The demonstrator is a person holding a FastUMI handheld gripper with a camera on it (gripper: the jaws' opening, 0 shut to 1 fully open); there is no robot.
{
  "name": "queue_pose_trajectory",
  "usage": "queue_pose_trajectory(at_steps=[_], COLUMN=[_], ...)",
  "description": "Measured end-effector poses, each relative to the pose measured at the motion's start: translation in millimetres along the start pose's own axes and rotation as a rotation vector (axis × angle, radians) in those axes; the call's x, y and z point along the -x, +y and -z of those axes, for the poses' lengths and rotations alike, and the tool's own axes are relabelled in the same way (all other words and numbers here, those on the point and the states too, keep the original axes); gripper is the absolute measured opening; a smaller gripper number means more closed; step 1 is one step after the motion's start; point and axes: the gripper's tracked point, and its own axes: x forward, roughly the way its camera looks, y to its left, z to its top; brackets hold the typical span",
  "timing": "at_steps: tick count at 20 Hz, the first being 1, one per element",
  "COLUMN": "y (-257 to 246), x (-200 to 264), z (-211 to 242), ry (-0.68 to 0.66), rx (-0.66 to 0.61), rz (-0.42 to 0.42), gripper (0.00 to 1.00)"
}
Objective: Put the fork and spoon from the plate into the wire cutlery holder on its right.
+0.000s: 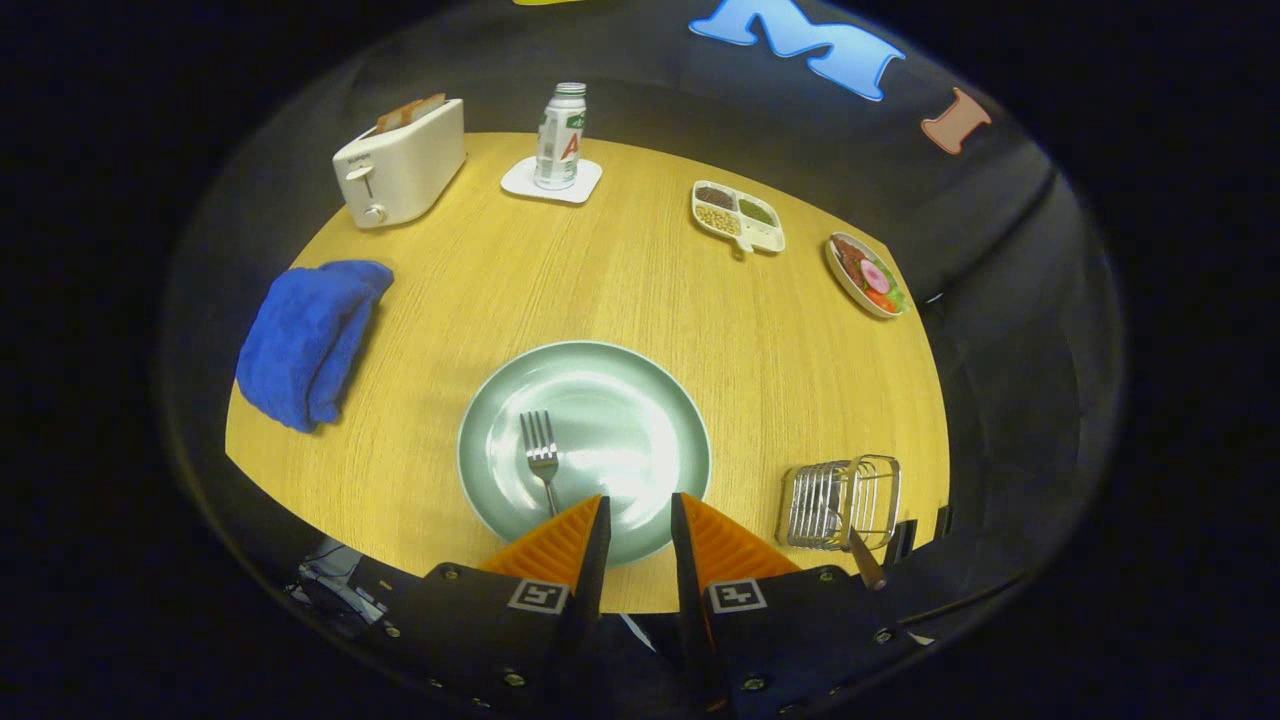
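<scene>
One silver fork [541,455] lies on the green plate [640,400]; gripper [638,510] fingers parted, empty.

Overhead glare on plate [585,400], sharp centre, dim fisheye-bent edges

Gripper-mounted fisheye, high above table [620,290], angled down, far-reaching

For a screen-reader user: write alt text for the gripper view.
The claw, open and holding nothing, hovers over a green plate with a fork on it; the wire cutlery holder stands right of the plate with a handle sticking out. Beyond sit a blue cloth, toaster and bottle.
</scene>
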Motion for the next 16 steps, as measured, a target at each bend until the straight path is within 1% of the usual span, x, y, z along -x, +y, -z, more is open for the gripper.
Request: queue_pose_trajectory(at_steps=[4,7,12,16], y=[19.3,29.1,43.8,50.1], x=[-14.1,-25.5,-47.7,-62.1], z=[15.7,26.9,43.7,52.4], ry=[0.065,0.107,0.172,0.199], rx=[0.066,0.093,0.104,0.114], rz=[-0.033,-0.056,-0.092,-0.107], gripper=[0.36,0.36,0.36,0.36])
